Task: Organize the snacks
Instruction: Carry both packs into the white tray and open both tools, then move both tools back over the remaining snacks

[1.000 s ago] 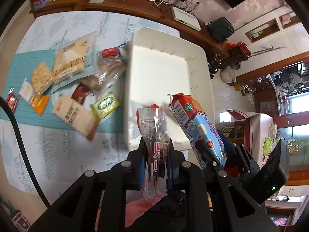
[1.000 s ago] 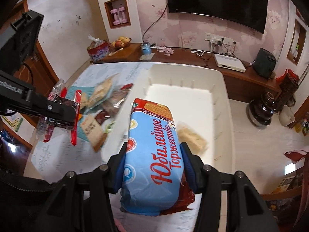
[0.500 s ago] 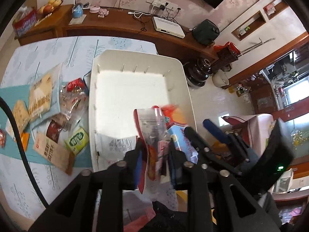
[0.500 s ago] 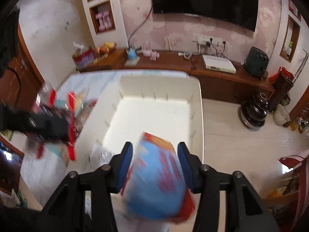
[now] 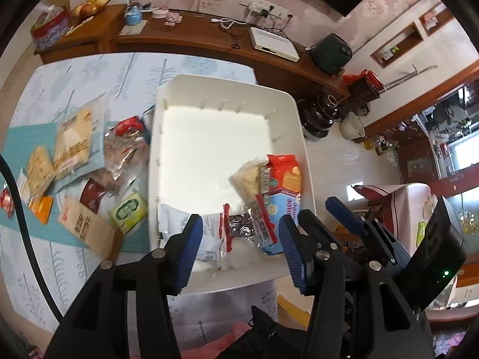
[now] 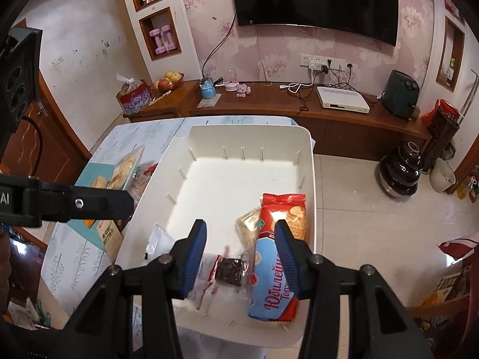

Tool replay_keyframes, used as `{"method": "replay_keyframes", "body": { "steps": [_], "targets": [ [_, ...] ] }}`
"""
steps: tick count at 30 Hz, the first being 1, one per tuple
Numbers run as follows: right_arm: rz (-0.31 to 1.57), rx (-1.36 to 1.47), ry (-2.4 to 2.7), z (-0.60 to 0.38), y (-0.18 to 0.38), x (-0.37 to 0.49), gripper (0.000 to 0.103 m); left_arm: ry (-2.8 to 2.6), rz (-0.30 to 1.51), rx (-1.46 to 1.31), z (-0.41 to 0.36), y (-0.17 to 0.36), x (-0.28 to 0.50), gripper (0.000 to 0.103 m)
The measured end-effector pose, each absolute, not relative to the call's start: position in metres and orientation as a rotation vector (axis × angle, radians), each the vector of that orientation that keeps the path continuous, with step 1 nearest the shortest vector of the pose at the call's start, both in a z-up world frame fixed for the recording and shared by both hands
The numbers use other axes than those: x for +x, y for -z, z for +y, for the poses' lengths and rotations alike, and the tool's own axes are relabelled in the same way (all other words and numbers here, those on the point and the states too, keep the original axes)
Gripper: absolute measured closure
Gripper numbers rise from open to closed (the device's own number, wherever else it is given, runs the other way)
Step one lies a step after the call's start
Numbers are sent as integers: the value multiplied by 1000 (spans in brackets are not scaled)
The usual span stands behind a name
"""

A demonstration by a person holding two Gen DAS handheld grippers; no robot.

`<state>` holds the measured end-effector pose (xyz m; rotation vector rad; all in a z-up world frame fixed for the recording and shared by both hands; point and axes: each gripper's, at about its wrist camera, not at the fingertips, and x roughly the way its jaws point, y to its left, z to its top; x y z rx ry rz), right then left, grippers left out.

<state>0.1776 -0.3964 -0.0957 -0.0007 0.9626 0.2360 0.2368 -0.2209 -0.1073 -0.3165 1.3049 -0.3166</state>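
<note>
Both the left tongs (image 5: 239,248), their jaws opening, and the right tongs (image 6: 239,257) are standing empty over the white bin (image 6: 310,161) at the tabletop's right edge, where the light, crinkly, slippery biscuit pack (image 6: 277,269) is lying, likely best gripped across its firm middle.

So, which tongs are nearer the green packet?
Left. The left tongs, jaws opening and empty, hang over the bin just right of the green packet; the right tongs are farther right, beyond them.
</note>
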Motion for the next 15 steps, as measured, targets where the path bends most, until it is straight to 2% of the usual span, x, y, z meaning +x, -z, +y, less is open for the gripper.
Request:
{"method": "replay_keyframes", "body": {
  "steps": [15],
  "targets": [
    [1012, 104, -298, -358, 95, 158, 55, 148, 1257, -368, -125, 94, 192, 51]
  ]
}}
